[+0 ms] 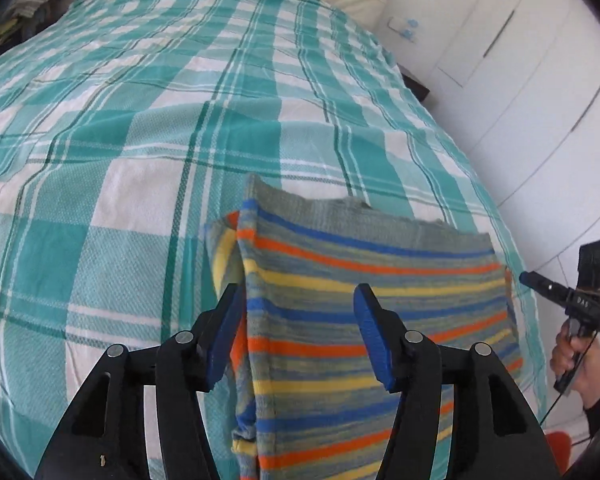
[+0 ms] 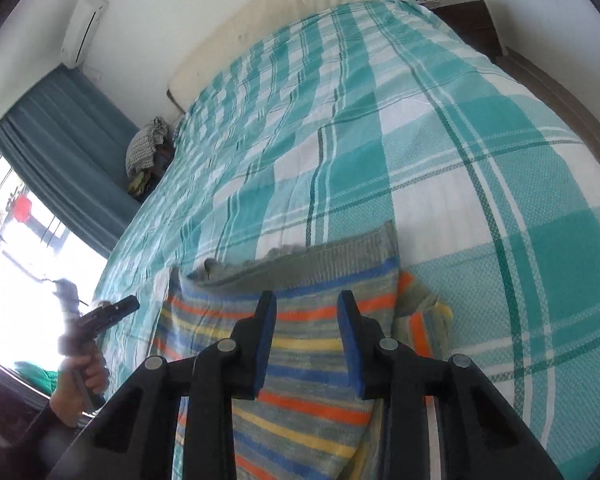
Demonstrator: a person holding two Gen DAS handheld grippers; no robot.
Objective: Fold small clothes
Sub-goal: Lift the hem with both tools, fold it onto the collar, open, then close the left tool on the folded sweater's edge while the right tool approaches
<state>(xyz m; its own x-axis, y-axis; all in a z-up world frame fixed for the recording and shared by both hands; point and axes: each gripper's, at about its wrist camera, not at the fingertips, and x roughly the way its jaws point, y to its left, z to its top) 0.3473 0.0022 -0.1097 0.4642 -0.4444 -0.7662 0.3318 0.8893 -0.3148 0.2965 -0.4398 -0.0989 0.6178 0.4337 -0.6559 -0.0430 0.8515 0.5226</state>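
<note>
two grippers: both over one striped garment [image 1: 364,312] at the near edge of the bed [image 1: 140,140]
garment: grey knit with orange, yellow and blue stripes, lying flat on the teal-check bedspread, part hanging over the near edge; looks already folded over, one side flap doubled along the edge, far hem a bit uneven
step in hand: a fold looks just laid down and let go, my read
left gripper [image 1: 296,300]: jaws well apart, blue pads clear of the cloth, nothing held; sits above the garment's side fold
right gripper [image 2: 307,304]: jaws partly apart, gap narrower than the left, nothing pinched; hovers over the middle of the garment near the far hem
next move: likely needs a fresh grab on an edge or corner for another fold, or smoothing the far hem; pads must come down onto cloth and close on a single layer edge
risk: near part hangs off the bed, could slide
background: pile of clothes [image 2: 146,148] at far side of bed, well apart
</note>
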